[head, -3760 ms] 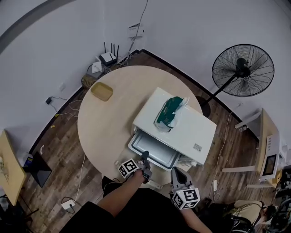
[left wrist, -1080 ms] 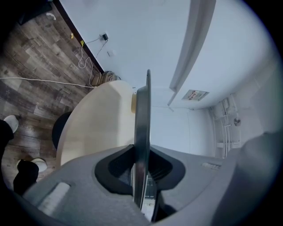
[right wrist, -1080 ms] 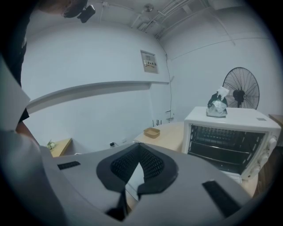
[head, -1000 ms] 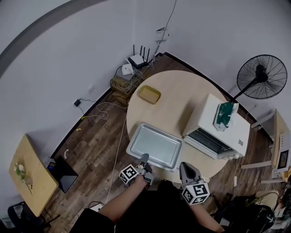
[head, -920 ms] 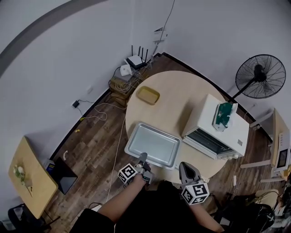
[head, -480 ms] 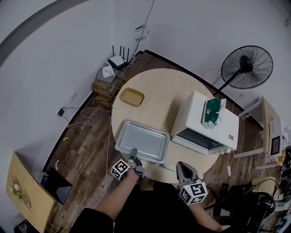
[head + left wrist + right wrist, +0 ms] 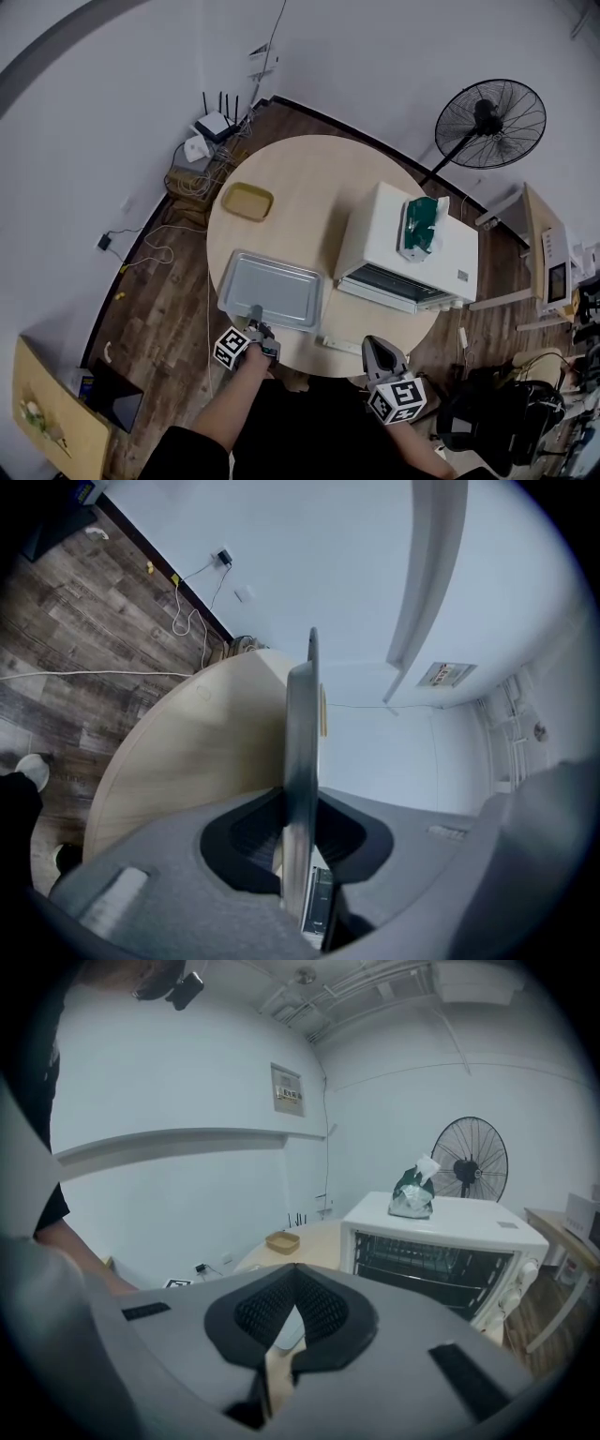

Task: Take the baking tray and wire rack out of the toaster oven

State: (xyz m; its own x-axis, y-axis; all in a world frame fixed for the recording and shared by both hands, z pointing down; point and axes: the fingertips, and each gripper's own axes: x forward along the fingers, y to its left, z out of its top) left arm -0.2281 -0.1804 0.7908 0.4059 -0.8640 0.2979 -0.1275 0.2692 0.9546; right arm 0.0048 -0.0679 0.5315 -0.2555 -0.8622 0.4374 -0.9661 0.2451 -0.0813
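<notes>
On round pale wooden table (image 7: pixel 309 183), beside white toaster oven (image 7: pixel 384 234), clear of its open front: flat grey metal baking tray (image 7: pixel 272 289), near rim pinched in left gripper (image 7: pixel 255 321) for carrying. Closed, empty: right gripper (image 7: pixel 373 345), free for wire rack (image 7: pixel 427 1262) inside.

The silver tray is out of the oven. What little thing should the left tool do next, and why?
Probably open the left tool and let go of the baking tray. Its jaws are clamped on the tray's near edge, and the tray seems to lie flat on the table, clear of the toaster oven. The wire rack sits inside the oven, waiting its turn.
</notes>
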